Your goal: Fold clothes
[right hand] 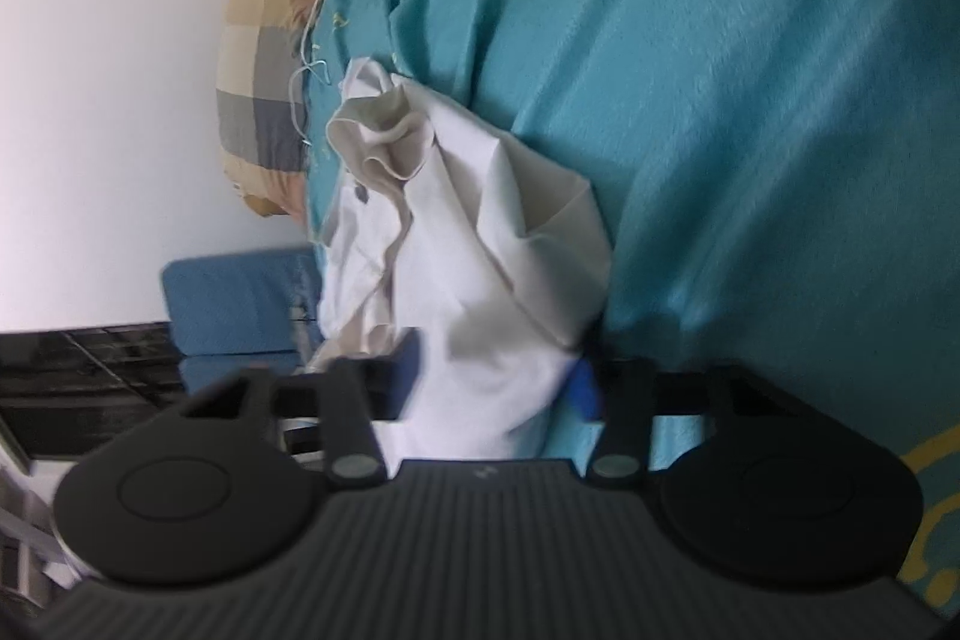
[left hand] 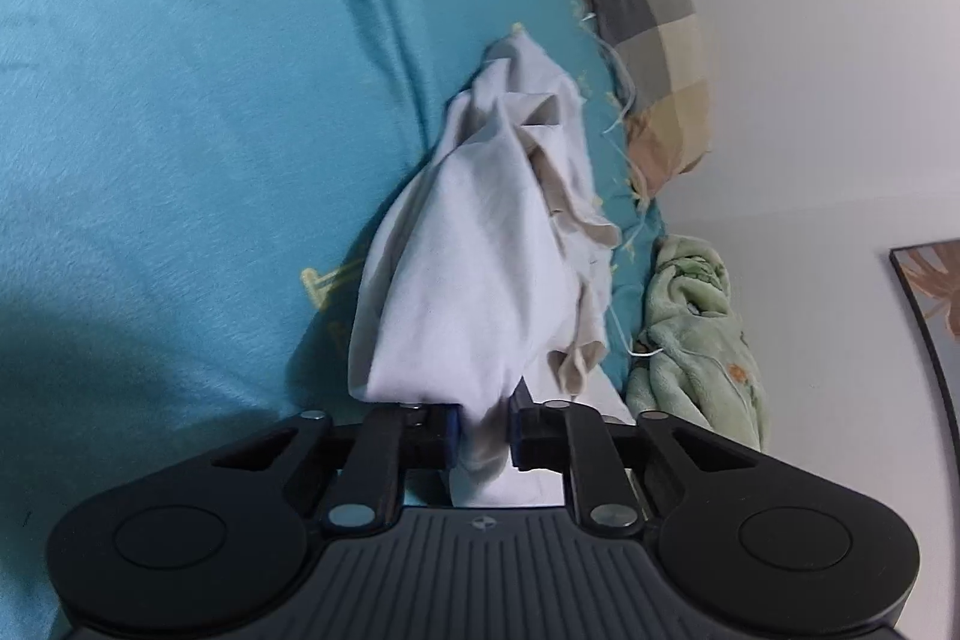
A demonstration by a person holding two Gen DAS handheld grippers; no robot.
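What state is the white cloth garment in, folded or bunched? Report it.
Bunched, not folded: the white cloth garment hangs crumpled in loose creases between the left gripper and right gripper, over the teal bedspread.

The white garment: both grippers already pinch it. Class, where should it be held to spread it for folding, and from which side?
The white garment hangs bunched from the left gripper and right gripper. Its loose far end, with the beige hem, trails on the teal bedspread. Probably regrip two separate hem corners, coming from above, since the crumpled middle gives no straight edge.
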